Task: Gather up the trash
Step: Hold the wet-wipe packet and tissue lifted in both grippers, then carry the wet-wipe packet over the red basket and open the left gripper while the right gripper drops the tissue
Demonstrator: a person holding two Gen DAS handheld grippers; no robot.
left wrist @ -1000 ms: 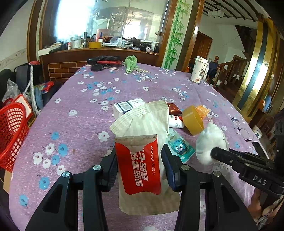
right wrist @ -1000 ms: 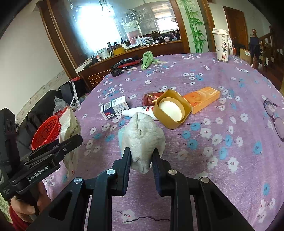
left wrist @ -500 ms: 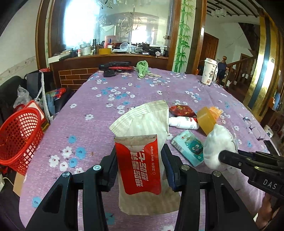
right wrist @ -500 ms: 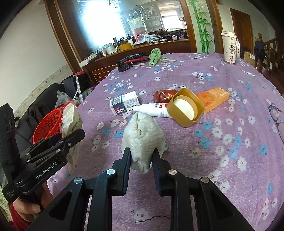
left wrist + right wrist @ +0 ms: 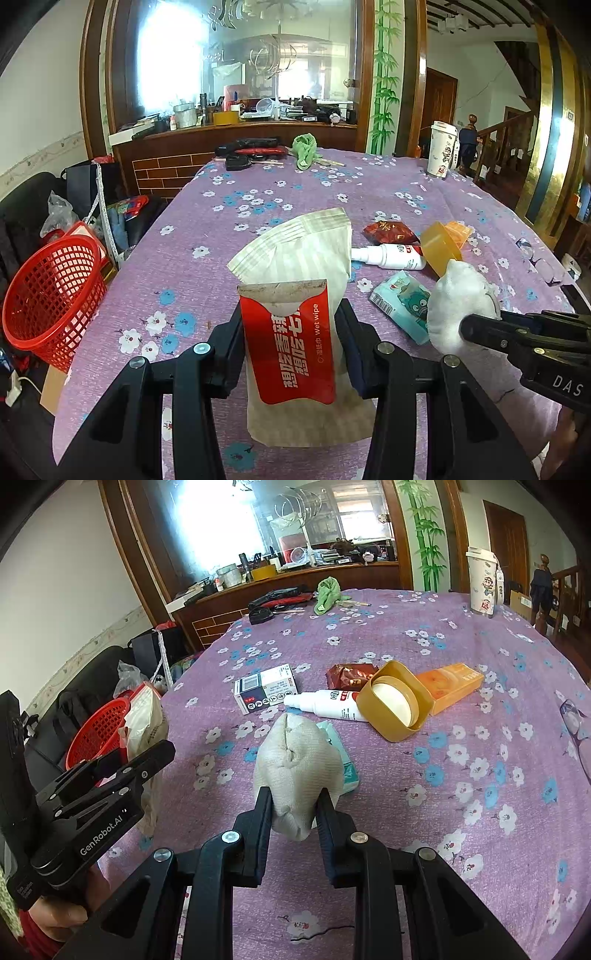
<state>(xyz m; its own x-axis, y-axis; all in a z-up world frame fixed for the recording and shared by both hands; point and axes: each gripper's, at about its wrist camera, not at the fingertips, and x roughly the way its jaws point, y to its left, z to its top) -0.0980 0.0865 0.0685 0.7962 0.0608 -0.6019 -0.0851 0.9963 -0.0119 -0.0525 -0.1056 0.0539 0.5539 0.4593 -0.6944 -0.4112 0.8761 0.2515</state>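
Wet-wipe packet (image 5: 288, 339): I have it, with a striped paper bag (image 5: 299, 254), clamped in my left tool (image 5: 291, 343) above the desk's (image 5: 295, 192) left edge.
Crumpled tissue wad (image 5: 295, 764): pinched in my right tool (image 5: 293, 808) over the desk's near side.
Red basket (image 5: 51, 295): off the left edge.

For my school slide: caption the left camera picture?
Left gripper holds a wet-wipe packet above the purple tablecloth.
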